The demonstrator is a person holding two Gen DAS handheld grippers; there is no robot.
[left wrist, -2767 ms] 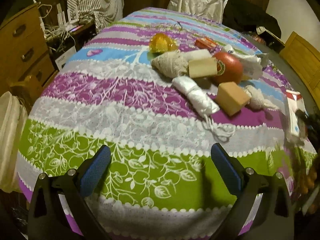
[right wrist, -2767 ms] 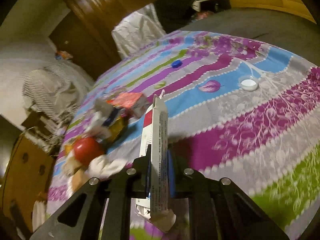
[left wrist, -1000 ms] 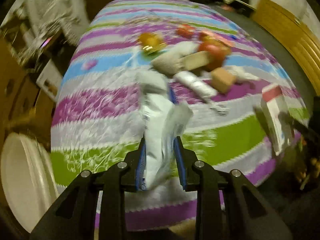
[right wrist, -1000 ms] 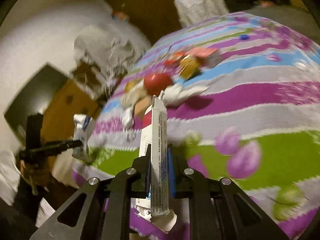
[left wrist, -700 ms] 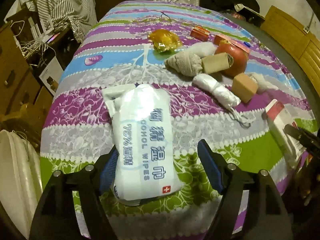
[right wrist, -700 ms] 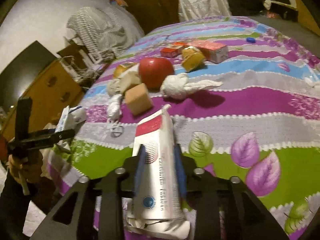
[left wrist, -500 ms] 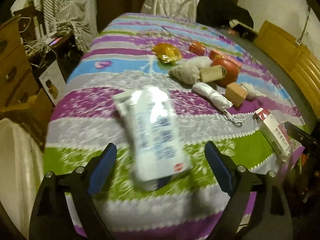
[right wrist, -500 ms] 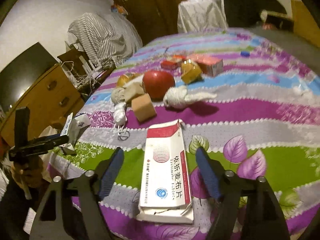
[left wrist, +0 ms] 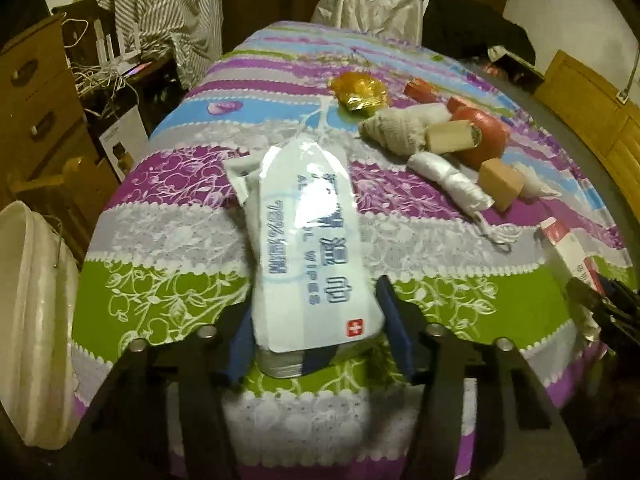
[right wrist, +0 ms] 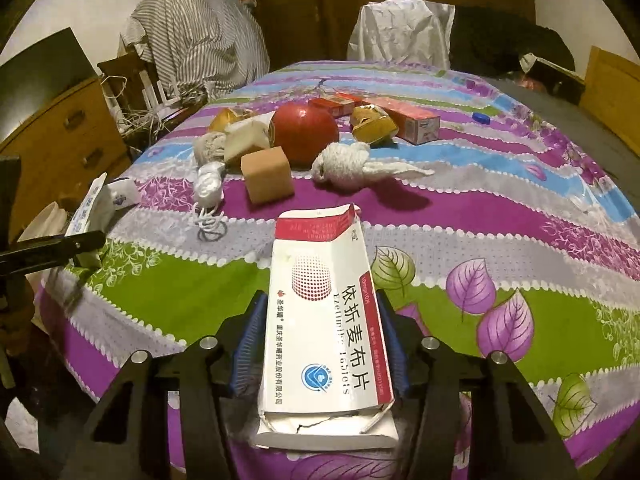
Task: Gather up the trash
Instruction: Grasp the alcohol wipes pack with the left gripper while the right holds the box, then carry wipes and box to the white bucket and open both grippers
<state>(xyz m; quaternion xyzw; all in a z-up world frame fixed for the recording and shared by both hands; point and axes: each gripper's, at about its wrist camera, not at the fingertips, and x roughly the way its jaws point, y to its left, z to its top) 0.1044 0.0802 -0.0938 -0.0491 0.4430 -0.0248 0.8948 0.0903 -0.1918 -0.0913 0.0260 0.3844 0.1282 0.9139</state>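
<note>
My left gripper is closed onto the sides of a white alcohol wipes pack that lies flat on the striped tablecloth near the front edge. My right gripper is closed onto the sides of a white and red tablet box, torn at its near end, which lies flat on the cloth. The box also shows in the left wrist view at the right edge. The wipes pack shows in the right wrist view at the left.
A heap lies mid-table: a red apple, a tan block, knotted cloths, a rolled plastic bag, yellow wrappers, red boxes. A white bin stands left of the table, by wooden drawers.
Both grippers set their items flat on the cloth and opened wide. Now both have narrowed again onto the sides of the wipes pack and the tablet box.
</note>
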